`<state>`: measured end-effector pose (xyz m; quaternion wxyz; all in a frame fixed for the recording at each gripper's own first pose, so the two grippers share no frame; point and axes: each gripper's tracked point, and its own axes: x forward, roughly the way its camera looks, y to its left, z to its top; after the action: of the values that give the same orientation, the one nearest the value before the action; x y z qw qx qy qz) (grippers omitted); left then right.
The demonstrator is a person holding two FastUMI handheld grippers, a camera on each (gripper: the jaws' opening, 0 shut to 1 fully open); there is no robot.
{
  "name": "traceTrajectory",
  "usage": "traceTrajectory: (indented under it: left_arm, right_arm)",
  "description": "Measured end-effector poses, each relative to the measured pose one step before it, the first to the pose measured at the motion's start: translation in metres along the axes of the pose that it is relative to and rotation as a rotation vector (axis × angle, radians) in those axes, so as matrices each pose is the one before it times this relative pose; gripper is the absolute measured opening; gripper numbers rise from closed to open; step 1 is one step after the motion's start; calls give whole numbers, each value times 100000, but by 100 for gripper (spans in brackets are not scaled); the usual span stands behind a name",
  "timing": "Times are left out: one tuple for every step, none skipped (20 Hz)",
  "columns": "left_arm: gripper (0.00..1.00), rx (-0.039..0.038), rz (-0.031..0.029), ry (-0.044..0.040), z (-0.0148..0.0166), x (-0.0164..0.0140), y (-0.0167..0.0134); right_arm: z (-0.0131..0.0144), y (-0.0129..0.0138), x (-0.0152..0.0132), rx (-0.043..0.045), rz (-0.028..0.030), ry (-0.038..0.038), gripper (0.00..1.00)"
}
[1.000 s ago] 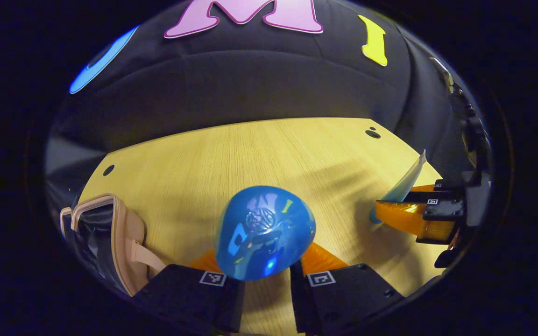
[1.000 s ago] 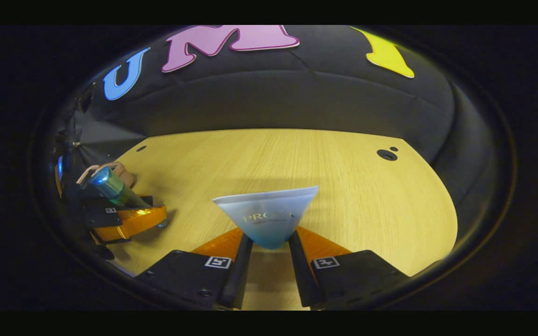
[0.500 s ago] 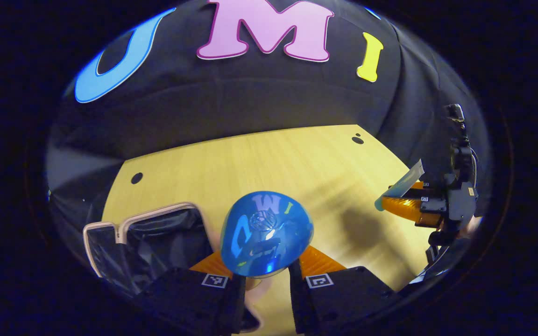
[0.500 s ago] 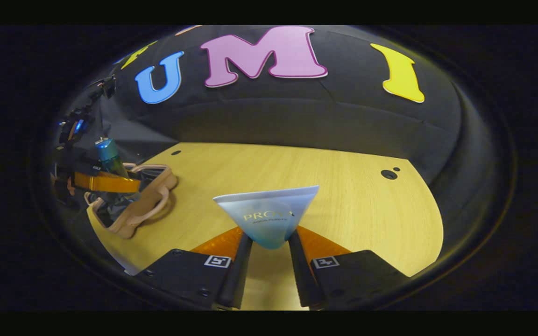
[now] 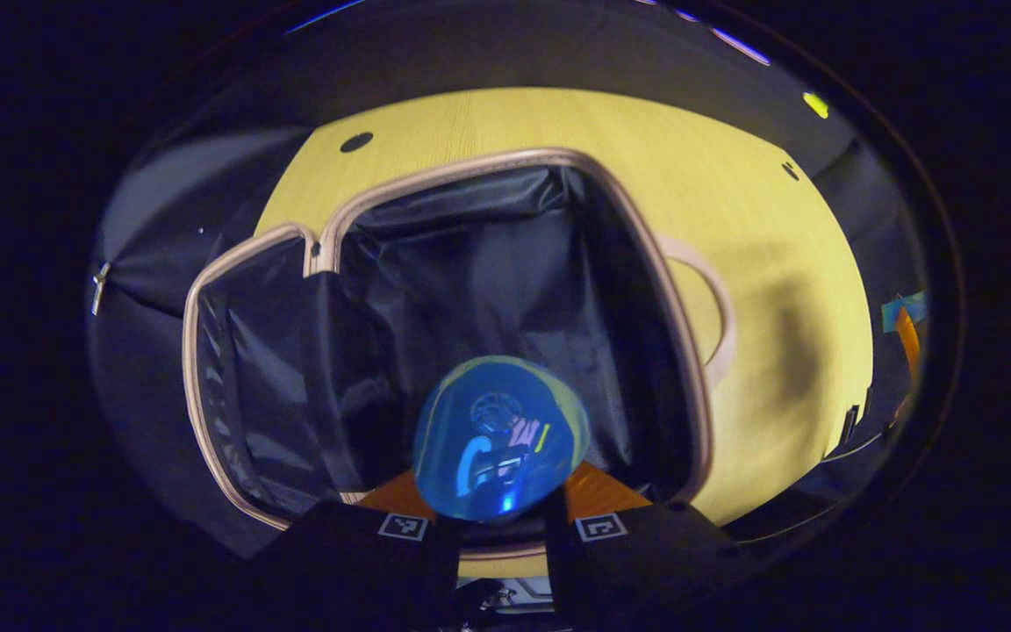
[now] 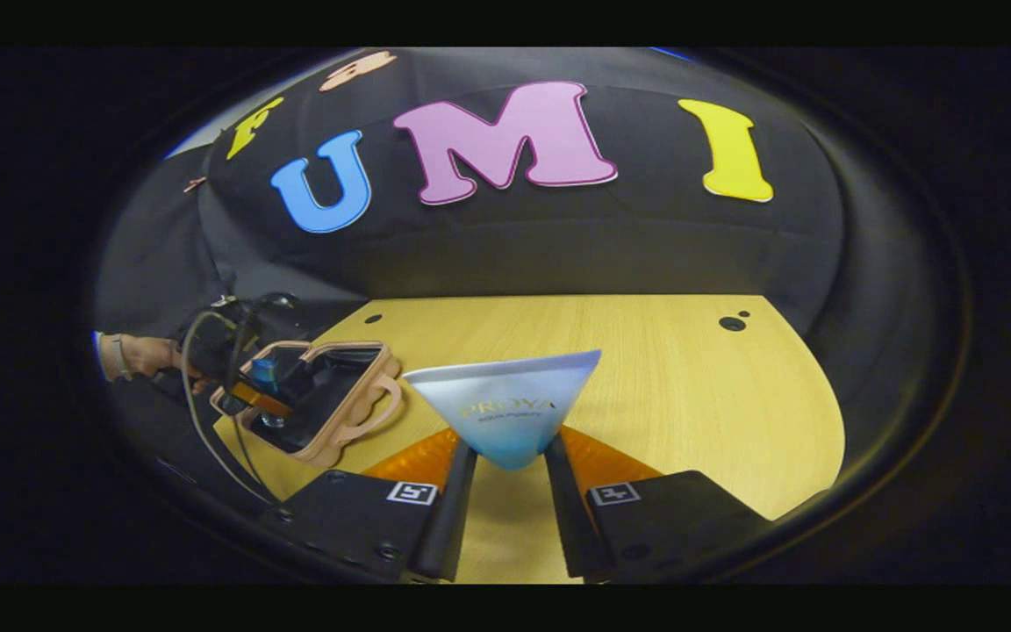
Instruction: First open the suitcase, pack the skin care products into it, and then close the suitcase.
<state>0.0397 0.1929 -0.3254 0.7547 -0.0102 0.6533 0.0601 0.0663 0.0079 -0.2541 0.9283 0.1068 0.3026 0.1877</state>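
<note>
Moved: our left gripper (image 5: pixel 492 518), clamped on blue-capped bottle (image 5: pixel 498 437), end-on above open suitcase (image 5: pixel 505 290) | right gripper (image 6: pixel 505 478) pinching sachet (image 6: pixel 505 412), well apart over worktop (image 6: pixel 690 395).

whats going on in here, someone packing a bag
Yes. A person with a gripper in each hand is packing skin care products into an open suitcase on the table. The left gripper holds a blue bottle over the suitcase's dark lining, about to set it inside. The right gripper holds a sachet above the table, to the right of the suitcase. Nothing can be seen packed in the suitcase.
</note>
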Motion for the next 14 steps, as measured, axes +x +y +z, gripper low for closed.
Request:
traceTrajectory:
  left_arm:
    - [46, -2460, -170, 3286, -353, 1126, 481]
    - [46, -3511, -354, 2552, -545, 861, 355]
    - [46, -3287, -617, 2931, -489, 779, 323]
    - [46, -3672, -1145, 2123, -319, 817, 391]
    - [46, -3155, -991, 1537, -424, 510, 197]
    - [46, -2200, -1651, -1168, 213, 138, -63]
    - [48, 406, -293, -1824, 415, -118, 169]
    - [48, 1986, 2514, -2305, 338, -201, 888]
    - [62, 541, -1905, -1625, -62, -469, -279]
    - [72, 616, -785, -2817, 62, -445, -81]
    - [82, 1323, -396, -4423, 461, -1057, -167]
    - [85, 2048, -567, -5854, 458, -1169, 63]
    - [87, 1760, -1418, -6904, 653, -1822, -148]
    - [87, 1582, -2579, -6950, 747, -1883, -269]
  right_arm:
    - [-184, -167, -647, -1307, -1655, 250, 48]
    - [-245, -96, -616, -1486, -1898, 358, 48]
    - [-362, -109, -513, -1598, -2115, 461, 48]
    - [-390, -15, -290, -1063, -1598, 690, 48]
    - [-349, 235, -272, 76, -879, 657, 48]
    - [-289, 610, -250, 667, -247, 544, 48]
    - [-240, 641, -187, 582, 91, 618, 48]
    - [-282, 704, 25, 165, 442, 1035, 48]
    - [-302, 1029, 59, 33, 1073, 1470, 48]
    - [-256, 1327, 266, -502, 1796, 1510, 48]
    - [-50, 1593, 200, -1110, 2510, 1622, 48]
    - [-10, 1725, 533, -1538, 3013, 2044, 48]
    - [-30, 1850, 633, -1165, 4030, 1940, 48]
    - [92, 2349, 928, 350, 5351, 2796, 48]
